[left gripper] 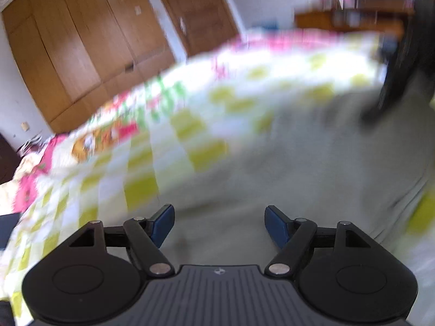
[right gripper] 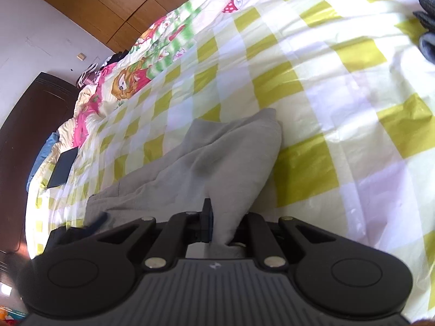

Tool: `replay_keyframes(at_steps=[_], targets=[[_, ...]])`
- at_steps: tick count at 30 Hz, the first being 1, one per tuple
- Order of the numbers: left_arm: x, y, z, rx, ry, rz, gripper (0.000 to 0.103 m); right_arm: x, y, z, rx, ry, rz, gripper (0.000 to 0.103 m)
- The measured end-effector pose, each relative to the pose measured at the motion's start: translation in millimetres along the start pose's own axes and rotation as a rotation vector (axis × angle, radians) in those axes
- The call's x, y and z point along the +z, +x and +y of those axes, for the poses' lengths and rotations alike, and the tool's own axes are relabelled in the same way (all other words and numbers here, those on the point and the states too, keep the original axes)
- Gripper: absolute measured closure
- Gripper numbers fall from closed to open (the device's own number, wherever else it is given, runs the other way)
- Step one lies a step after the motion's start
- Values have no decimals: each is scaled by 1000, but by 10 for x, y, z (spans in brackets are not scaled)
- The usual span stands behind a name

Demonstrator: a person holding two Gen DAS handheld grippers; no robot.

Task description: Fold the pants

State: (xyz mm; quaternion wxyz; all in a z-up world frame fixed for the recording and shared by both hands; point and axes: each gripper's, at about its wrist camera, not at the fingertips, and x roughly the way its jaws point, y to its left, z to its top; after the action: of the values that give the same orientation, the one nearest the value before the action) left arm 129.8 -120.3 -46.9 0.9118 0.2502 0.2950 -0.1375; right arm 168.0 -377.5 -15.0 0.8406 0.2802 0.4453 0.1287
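Light grey pants (right gripper: 225, 154) lie on a bed with a yellow-and-white checked cover (right gripper: 339, 87). My right gripper (right gripper: 217, 222) is shut on a bunched fold of the grey fabric, which rises between its fingers and drapes away over the bed. Only the left blue pad shows; cloth hides the other. In the blurred left wrist view the same grey pants (left gripper: 312, 168) spread under and ahead of my left gripper (left gripper: 219, 224), which stands open above the cloth with nothing between its blue pads (left gripper: 163, 224). A dark shape at the far right (left gripper: 394, 81) is too blurred to identify.
A cartoon-printed pink and green quilt (right gripper: 141, 73) lies at the bed's far end, with a dark flat tablet-like object (right gripper: 63, 167) near the left edge. Wooden wardrobe doors (left gripper: 81, 40) stand beyond the bed. A dark headboard (right gripper: 30, 125) is at the left.
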Motion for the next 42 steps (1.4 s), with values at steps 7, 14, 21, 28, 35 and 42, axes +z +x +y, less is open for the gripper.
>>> replay_keyframes(at_steps=[7,14,21,28,35,42], targets=[[-81,-120,69,75,-45,-54,17,75,-188,585,-12,-105,-44,96],[-361,-428,387,-37,-171,-25,18,-8,58,1657,-57,-369,-27,96],[-774,-711,680,-112,-268,-7,18,-487,871,2568,-84,-630,91,96],[-902,-704,698,-152,-248,-10,17,-1063,1497,2931,-175,-859,247,90],[-917,-685,778,-199,-286,-28,17,-999,1554,2947,-192,-813,282,64],[-955,-709,836,-220,-307,-44,17,-978,1691,3196,-221,-852,273,59]])
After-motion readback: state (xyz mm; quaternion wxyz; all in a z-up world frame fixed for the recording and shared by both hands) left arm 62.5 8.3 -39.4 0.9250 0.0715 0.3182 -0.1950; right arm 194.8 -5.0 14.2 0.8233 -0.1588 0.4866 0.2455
